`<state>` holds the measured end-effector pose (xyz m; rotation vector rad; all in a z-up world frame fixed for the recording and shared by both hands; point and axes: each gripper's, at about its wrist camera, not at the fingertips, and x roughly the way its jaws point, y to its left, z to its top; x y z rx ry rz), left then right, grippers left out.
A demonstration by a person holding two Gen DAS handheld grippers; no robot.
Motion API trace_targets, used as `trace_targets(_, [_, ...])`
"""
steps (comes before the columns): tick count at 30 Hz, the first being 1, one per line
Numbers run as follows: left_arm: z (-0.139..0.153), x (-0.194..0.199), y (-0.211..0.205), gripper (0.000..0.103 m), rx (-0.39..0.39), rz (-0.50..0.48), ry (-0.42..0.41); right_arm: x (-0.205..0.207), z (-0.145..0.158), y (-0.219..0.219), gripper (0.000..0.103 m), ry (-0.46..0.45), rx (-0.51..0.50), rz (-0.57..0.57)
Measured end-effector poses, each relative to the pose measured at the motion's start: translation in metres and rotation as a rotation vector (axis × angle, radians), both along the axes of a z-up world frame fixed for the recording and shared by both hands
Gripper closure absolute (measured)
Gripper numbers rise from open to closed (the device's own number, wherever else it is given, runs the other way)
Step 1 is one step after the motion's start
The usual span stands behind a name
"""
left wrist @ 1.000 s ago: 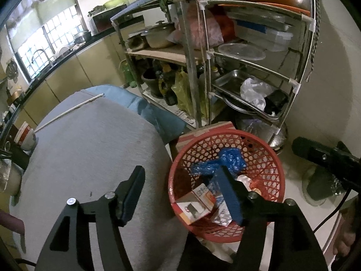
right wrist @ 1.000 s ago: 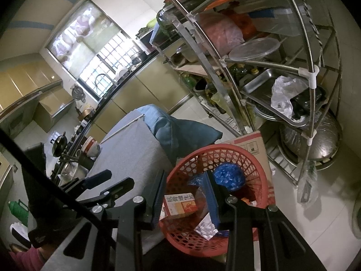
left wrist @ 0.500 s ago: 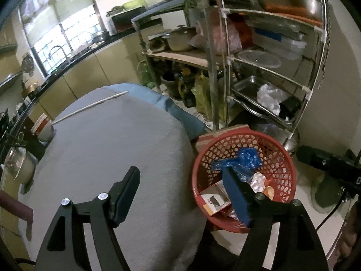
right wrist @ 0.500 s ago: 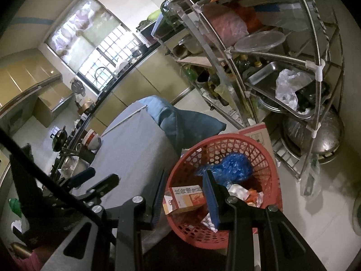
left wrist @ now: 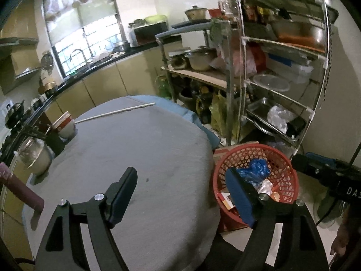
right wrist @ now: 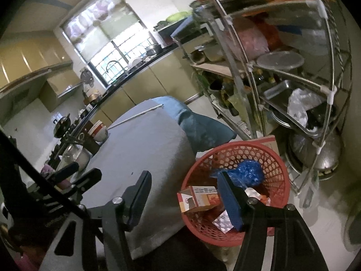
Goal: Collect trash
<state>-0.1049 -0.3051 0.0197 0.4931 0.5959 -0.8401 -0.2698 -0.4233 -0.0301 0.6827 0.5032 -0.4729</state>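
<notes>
Compared with one second ago, left hand-held gripper [left wrist: 181, 192] is higher over the table [left wrist: 140, 149], jaws opening and empty, while right hand-held gripper [right wrist: 185, 194] opens empty beside red basket [right wrist: 239, 149] holding trash [right wrist: 248, 172].

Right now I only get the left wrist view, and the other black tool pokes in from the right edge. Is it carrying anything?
Observer: No. The right wrist view shows the right gripper with nothing between its fingers, and its jaws are opening.
Operator: The box in the red basket is half hidden for me. How does it lie?
Observer: On its side against the basket's left wall as that view shows it, with a long printed face up.
Operator: Anything low under the metal rack?
Observer: A large steel pot sits below the lowest tray, behind the basket.
</notes>
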Motion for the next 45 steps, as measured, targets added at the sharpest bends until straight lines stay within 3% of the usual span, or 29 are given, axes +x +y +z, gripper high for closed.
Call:
trace_targets(12, [0.017,0.028,0.073,0.022,-0.063,0.171,-0.018,0.030,0.023,0.052,0.038,0.008,-0.111,0.084])
trace_targets(29, [0.024,0.088,0.176,0.021,-0.088,0.474,-0.037,0.130,0.051,0.132,0.038,-0.016,-0.191,0.304])
trace_targets(45, [0.024,0.118,0.220,0.021,-0.074,0.588,-0.017,0.182,0.054,0.177,0.038,-0.002,-0.243,0.428])
